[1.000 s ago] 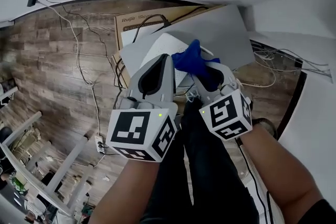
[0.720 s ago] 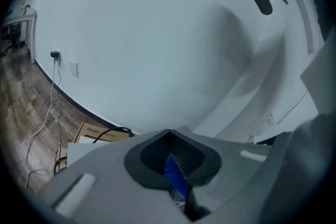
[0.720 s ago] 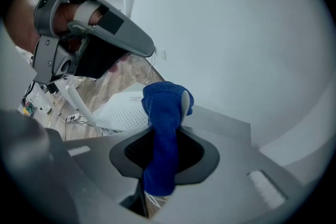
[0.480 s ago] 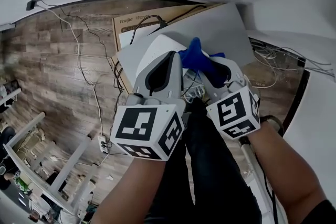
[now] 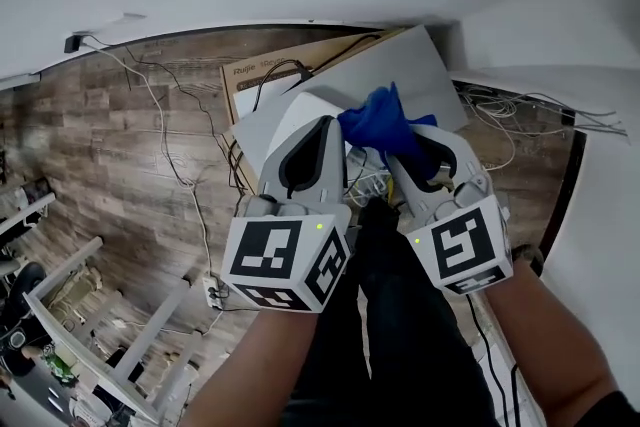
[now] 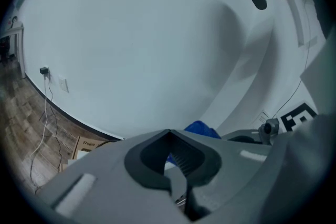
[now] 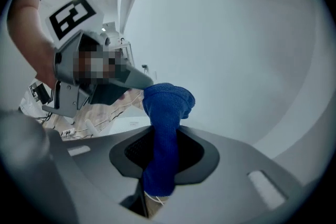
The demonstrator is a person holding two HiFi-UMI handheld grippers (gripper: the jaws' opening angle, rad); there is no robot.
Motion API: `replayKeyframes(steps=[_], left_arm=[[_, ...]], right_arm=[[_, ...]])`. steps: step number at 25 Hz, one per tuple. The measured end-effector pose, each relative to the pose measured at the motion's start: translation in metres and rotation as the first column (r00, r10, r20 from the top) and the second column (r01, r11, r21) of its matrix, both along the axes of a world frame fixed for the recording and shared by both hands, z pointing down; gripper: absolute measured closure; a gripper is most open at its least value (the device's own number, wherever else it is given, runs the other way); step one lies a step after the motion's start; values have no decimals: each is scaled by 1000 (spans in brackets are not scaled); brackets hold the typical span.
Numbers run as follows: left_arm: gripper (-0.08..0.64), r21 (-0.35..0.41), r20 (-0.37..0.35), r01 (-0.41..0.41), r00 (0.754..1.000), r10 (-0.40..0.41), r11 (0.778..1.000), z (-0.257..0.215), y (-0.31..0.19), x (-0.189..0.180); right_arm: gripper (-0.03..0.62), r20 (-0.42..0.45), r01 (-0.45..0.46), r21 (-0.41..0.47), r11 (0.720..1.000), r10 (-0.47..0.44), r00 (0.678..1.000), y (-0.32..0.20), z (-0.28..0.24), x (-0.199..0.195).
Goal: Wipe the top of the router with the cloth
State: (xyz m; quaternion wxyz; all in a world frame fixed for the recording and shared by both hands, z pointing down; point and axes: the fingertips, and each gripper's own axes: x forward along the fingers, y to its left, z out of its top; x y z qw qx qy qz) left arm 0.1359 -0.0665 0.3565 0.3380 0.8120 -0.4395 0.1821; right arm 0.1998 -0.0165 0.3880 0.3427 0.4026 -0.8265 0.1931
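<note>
The white router lies on a grey panel over a cardboard box, just beyond both grippers in the head view. My right gripper is shut on a blue cloth, whose bunched end sticks out past the jaws over the router's right part. The right gripper view shows the cloth clamped upright between the jaws of the right gripper. My left gripper hangs beside it over the router, shut with nothing in it. In the left gripper view the left gripper has its jaws together, with the cloth just beyond.
A cardboard box sits under the panel on a wood-pattern floor. Loose cables trail left to a power strip. More cables lie at the right by a white wall. The person's dark trousers are below the grippers.
The right gripper and the cloth have shifted a little to the right over the router. The left gripper has kept beside it, still shut.
</note>
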Motion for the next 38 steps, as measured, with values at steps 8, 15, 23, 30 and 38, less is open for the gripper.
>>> replayKeyframes(steps=[8,15,23,30,38], left_arm=[[560,-51,6,16,1000,-16,999,30,6,4],[560,-178,18,125,992,-123,976,85,9,-6],[560,-193,11,134,991,-134,972,86,5,-23],[560,-138,-12,117,993,-120,984,64,-11,-43],[560,-113,-25,50,998,-53,992,41,10,-64]], right_arm=[[479,-47,-12,24,1000,13,999,-37,25,34],[479,-107,110,-71,991,-117,987,-30,132,14],[479,-76,116,-111,987,-125,989,-16,124,2],[479,-63,-11,-142,990,2,998,1,104,3],[479,-76,-212,-106,972,204,976,31,75,6]])
